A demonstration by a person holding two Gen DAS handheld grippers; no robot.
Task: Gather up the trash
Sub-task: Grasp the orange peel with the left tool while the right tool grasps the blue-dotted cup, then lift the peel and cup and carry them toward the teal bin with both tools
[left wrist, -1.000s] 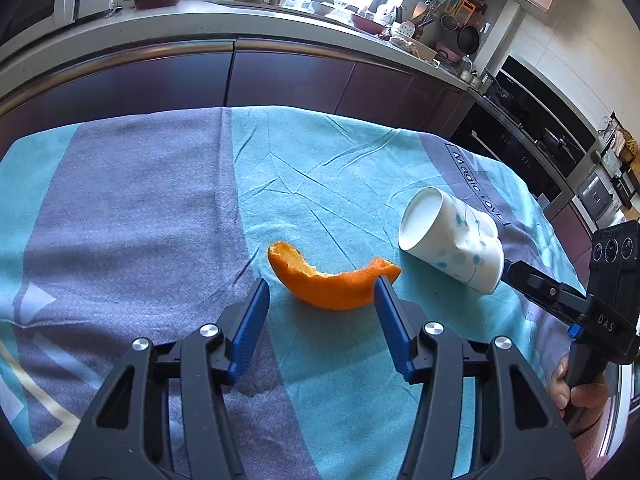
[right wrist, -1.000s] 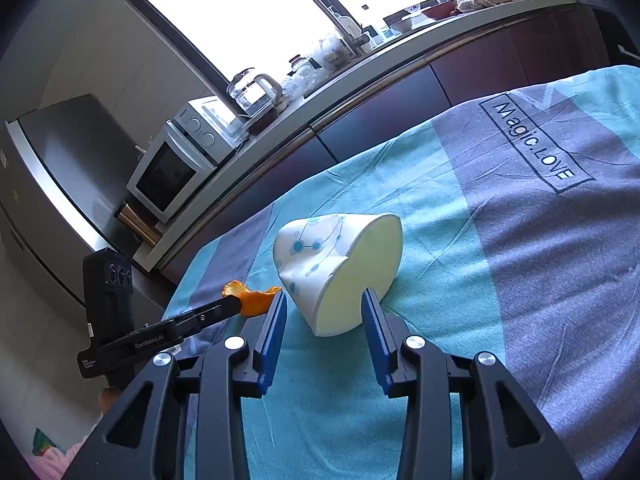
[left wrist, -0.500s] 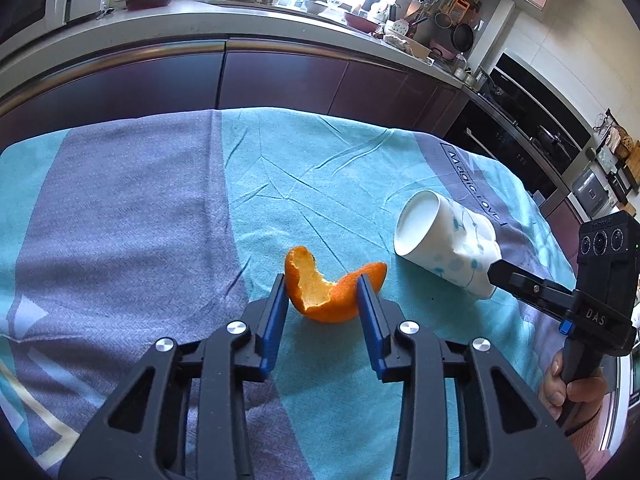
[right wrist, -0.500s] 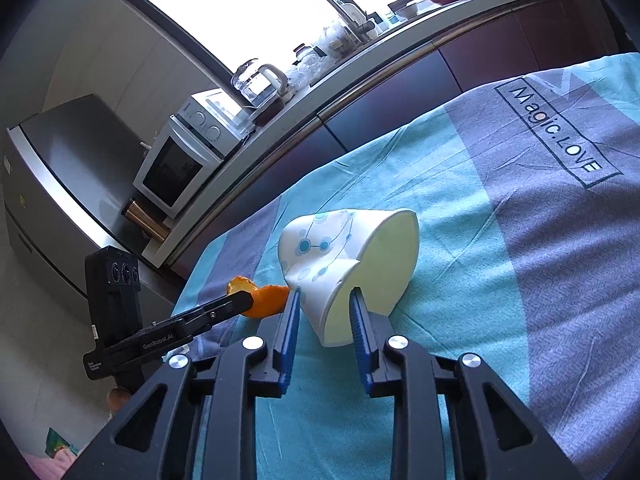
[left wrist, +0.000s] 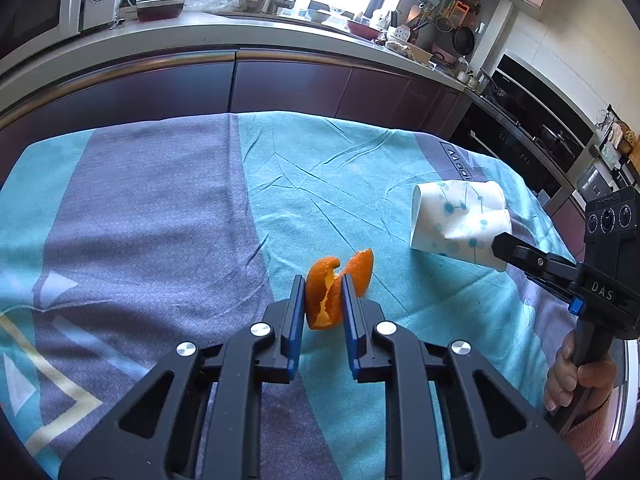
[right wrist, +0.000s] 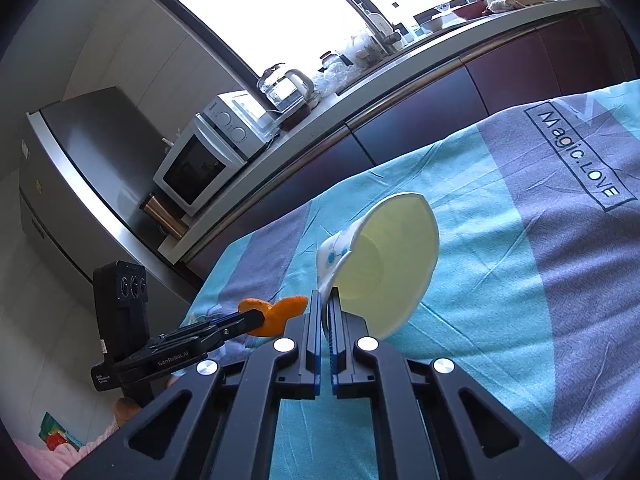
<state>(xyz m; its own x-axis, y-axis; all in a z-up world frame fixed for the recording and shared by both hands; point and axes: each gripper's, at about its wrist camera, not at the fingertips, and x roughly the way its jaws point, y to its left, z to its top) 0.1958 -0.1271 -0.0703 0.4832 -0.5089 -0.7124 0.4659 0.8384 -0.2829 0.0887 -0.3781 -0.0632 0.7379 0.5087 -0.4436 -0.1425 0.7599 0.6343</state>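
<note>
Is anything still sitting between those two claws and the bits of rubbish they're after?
Nothing visible. The left gripper is shut on the folded orange peel, and the right gripper pinches the crumpled white paper cup's rim.

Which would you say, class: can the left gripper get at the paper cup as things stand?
Probably not. The left gripper is shut on the orange peel, so its jaws are full. The cup lies apart to its right on the cloth, already pinched by the right gripper.
</note>
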